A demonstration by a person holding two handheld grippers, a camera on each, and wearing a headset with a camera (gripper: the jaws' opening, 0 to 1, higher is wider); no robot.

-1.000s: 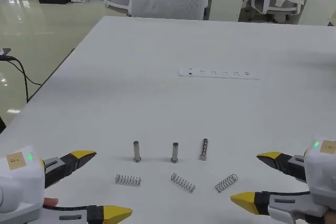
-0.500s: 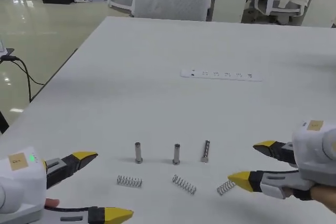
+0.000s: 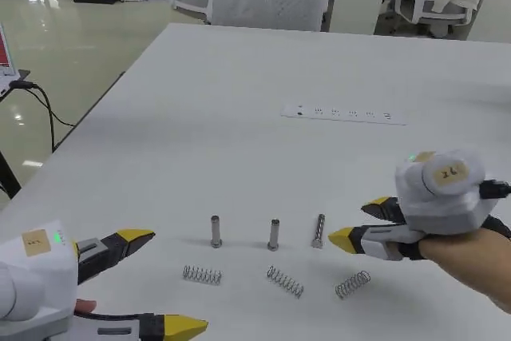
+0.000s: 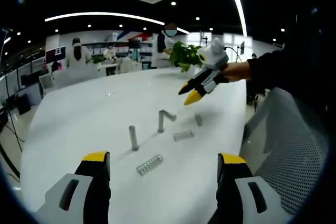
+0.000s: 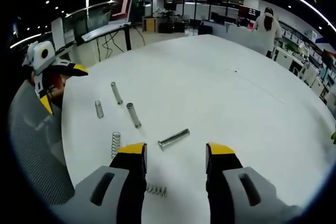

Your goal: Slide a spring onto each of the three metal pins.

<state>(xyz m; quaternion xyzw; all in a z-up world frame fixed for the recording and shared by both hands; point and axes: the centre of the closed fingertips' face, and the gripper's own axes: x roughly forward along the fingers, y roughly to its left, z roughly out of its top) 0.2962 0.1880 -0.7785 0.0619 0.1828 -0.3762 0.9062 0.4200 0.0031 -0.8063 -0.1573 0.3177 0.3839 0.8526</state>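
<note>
Three short metal pins stand in a row on the white table: left pin (image 3: 215, 231), middle pin (image 3: 274, 234), right pin (image 3: 319, 230), which leans a little. In front of them lie three springs (image 3: 202, 275), (image 3: 285, 281), (image 3: 352, 283). My right gripper (image 3: 359, 224) is open, its yellow tips just right of the right pin; in the right gripper view that pin (image 5: 173, 138) lies just ahead of the open jaws (image 5: 173, 150). My left gripper (image 3: 160, 281) is open at the near left, empty, short of the left spring (image 4: 149, 164).
A white power strip (image 3: 343, 114) lies farther back on the table (image 3: 239, 117). The table's left edge runs diagonally, with floor and a cable beyond. Office chairs (image 3: 267, 1) stand behind the far edge.
My right gripper has moved up and left, from beside the right spring to just right of the right pin. The left gripper has stayed put.
</note>
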